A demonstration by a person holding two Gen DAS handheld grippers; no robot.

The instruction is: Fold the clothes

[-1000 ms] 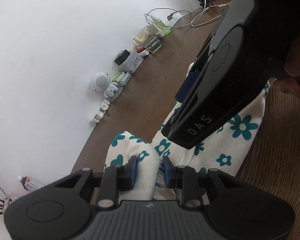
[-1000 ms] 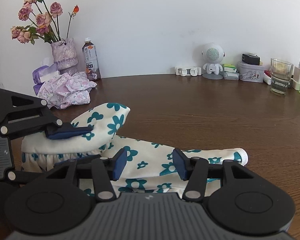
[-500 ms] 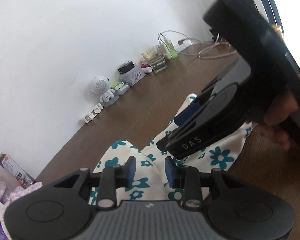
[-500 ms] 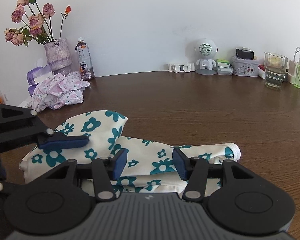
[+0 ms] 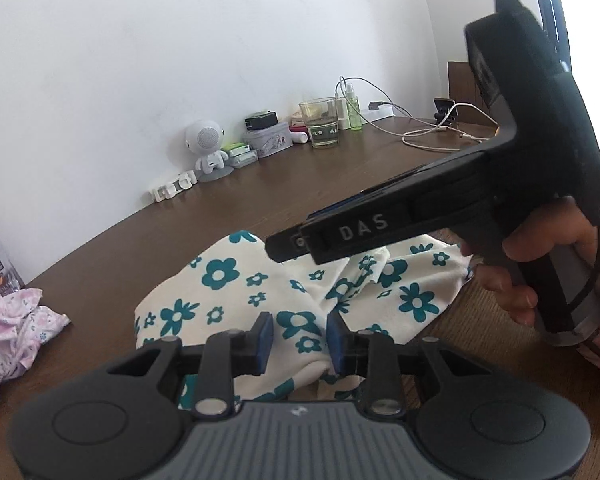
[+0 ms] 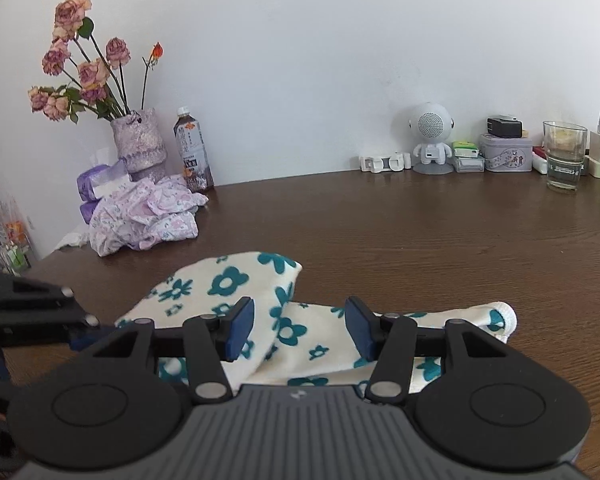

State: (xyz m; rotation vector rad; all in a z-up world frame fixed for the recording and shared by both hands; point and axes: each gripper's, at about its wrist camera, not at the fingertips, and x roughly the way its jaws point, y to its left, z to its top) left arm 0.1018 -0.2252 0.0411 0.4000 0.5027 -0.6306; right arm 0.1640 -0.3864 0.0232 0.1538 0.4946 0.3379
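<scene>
A cream garment with teal flowers (image 5: 228, 280) lies crumpled on the brown table (image 6: 380, 232). One layer of the garment (image 6: 228, 280) is folded over towards the left. My left gripper (image 5: 299, 340) has a bunched fold of this cloth between its blue pads, and its jaws are closing on it. The right wrist view shows the left gripper (image 6: 84, 330) at the far left edge. My right gripper (image 6: 300, 330) hovers just over the garment's middle, jaws closing, pads clear of the cloth. A hand (image 5: 540, 256) holds the right gripper (image 5: 288, 242) above the fabric.
A pink floral garment (image 6: 148, 216) is heaped at the back left by a vase of roses (image 6: 140, 148) and a bottle (image 6: 192, 152). Along the wall stand a robot-shaped speaker (image 6: 430, 136), a tin (image 6: 504, 158), a glass (image 6: 562, 156) and cables (image 5: 432, 132).
The left gripper has rolled to near level and drawn back to the left with its fold of cloth. The right gripper's jaws have narrowed a little over the garment.
</scene>
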